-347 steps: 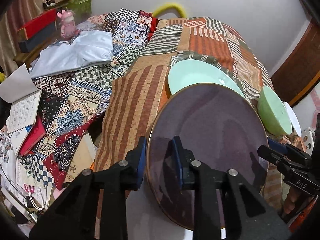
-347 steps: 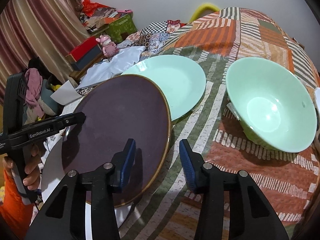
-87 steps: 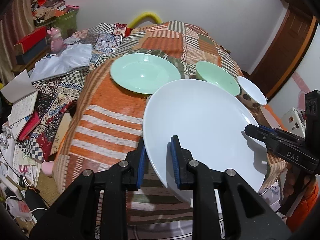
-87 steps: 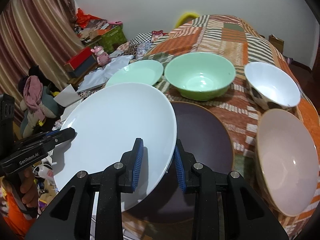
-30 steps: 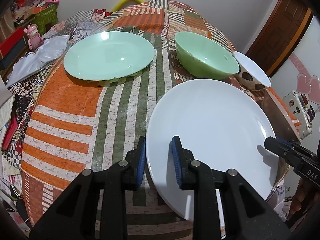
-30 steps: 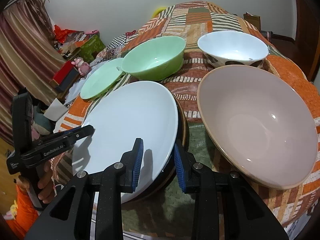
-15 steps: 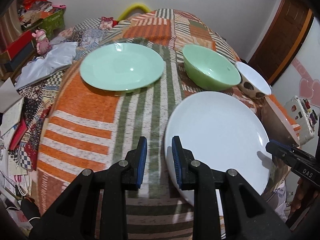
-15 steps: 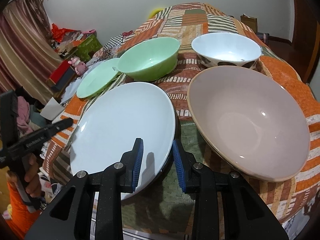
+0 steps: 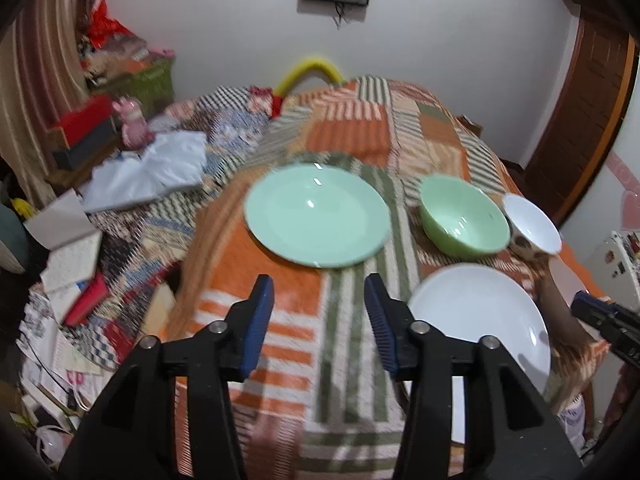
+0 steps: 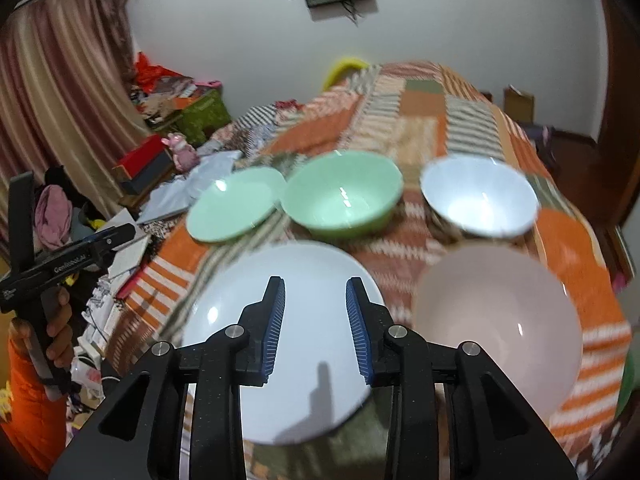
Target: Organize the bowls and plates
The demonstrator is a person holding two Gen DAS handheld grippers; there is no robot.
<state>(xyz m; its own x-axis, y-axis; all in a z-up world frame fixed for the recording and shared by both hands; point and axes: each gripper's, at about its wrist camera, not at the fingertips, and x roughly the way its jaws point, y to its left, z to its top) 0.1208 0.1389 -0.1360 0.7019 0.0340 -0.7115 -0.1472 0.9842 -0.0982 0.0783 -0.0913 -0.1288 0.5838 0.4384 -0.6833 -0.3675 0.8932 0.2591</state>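
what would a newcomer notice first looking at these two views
Probably the big white plate nearest the camera, lying flat on the loud orange-striped patchwork cloth, with the open right gripper above it. Behind sit a mint green plate, a green bowl and a white bowl in a row.

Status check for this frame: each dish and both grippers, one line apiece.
White plate: released, lying flat.
Mint-green plate: flat on the striped cloth, untouched.
Green bowl: upright, empty.
White bowl: upright, empty.
Pink bowl: upright, empty.
Left gripper: jaws opening, nothing between.
Right gripper: jaws opening, empty.
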